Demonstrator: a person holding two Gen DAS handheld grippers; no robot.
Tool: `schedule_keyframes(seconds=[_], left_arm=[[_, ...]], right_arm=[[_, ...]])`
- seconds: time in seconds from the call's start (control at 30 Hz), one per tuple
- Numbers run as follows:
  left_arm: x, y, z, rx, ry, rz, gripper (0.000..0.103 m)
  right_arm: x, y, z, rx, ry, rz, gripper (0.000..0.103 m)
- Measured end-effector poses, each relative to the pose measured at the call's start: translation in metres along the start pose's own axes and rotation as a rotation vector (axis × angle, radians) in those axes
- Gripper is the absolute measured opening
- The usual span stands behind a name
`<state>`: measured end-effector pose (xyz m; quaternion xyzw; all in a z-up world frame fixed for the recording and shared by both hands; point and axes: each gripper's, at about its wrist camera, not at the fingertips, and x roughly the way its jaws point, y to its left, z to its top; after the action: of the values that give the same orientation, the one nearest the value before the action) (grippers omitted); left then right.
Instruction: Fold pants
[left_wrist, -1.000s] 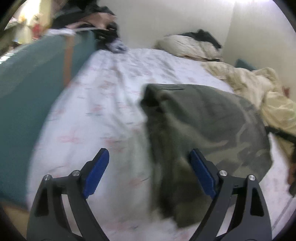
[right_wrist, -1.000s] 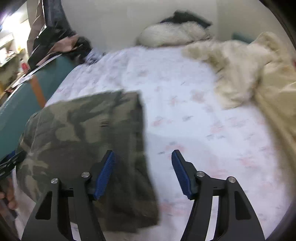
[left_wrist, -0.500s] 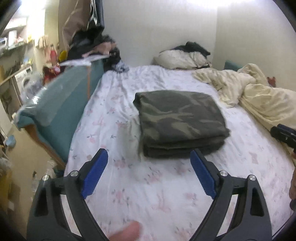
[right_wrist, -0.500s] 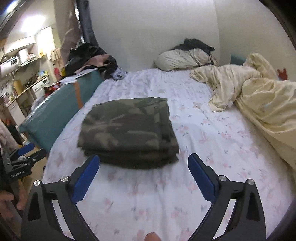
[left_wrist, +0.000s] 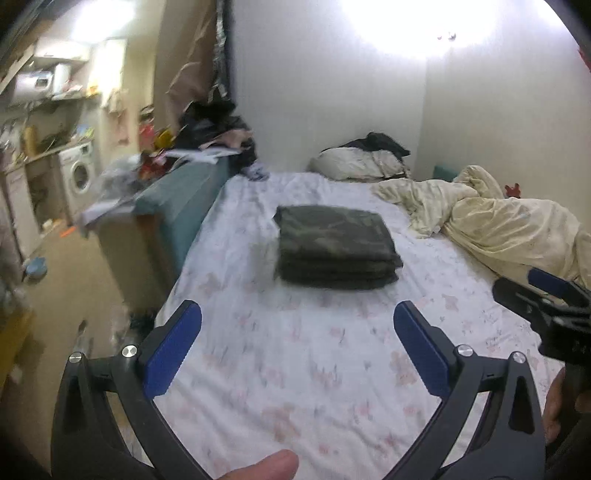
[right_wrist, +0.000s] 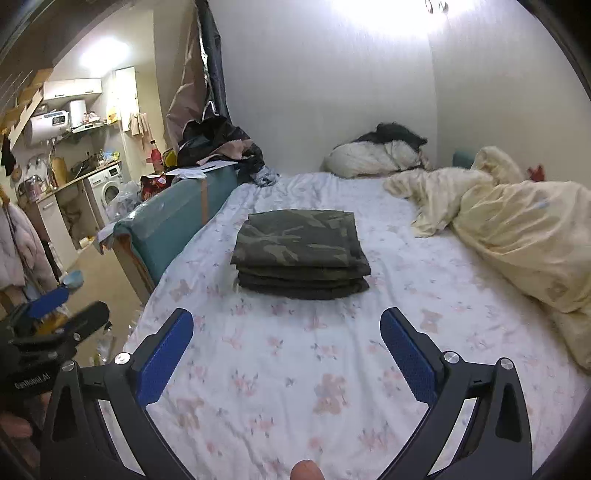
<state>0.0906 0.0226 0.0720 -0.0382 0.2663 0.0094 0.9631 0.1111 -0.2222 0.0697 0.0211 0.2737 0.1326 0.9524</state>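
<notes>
1. Nearest the lens, the left gripper (left_wrist: 297, 323) is seen at the bottom of its frame with jaws opening, spread wide, nothing between them. Same deal for the right gripper (right_wrist: 287, 330), also opening and empty.
2. A stretch of bare flowered bedsheet (right_wrist: 280, 369) is left between the tools and the job.
3. Mid-frame, the pants (right_wrist: 301, 253) are found folded into a neat camo stack, well apart from both grippers. Folding looks pretty much done, tbh.
4. Farther back, right side of the frame, a rumpled yellow quilt (right_wrist: 517, 229) is heaped.
5. Risk: if the stack gets bumped or dragged on that soft sheet, the layers could slide and the fold be undone.
</notes>
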Motion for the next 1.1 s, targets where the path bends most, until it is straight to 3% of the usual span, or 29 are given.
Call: schedule_keyframes(seconds=[0.17,0.27,0.33,0.47,0.67,0.9,1.1], left_arm=[[-0.033,0.010,-0.032,-0.022,0.025,0.014,0.103],[-0.047,0.014,-0.043,-0.027,0.009,0.030,0.103],[-0.052,0.015,-0.049,-0.033,-0.016,0.002,0.103],[-0.043,0.008,-0.061,-0.022,0.030,-0.023,0.103],[-0.025,-0.003,-0.074,0.028,0.033,0.021,0.103],[-0.024,-0.002,-0.074,0.002,0.037,-0.006,0.103],[-0.024,-0.008,-0.077,0.054,0.028,0.026,0.103]], right_arm=[[-0.037,0.011,-0.038,0.006,0.011,0.018,0.103],[-0.049,0.010,-0.059,0.020,0.022,0.003,0.103],[-0.053,0.010,-0.068,0.028,0.023,0.002,0.103],[-0.051,0.005,-0.077,0.030,0.018,-0.020,0.103],[-0.047,0.004,-0.093,0.002,-0.013,-0.083,0.103],[-0.040,0.005,-0.097,0.028,0.003,-0.073,0.103],[-0.038,0.003,-0.099,0.046,0.010,-0.056,0.103]])
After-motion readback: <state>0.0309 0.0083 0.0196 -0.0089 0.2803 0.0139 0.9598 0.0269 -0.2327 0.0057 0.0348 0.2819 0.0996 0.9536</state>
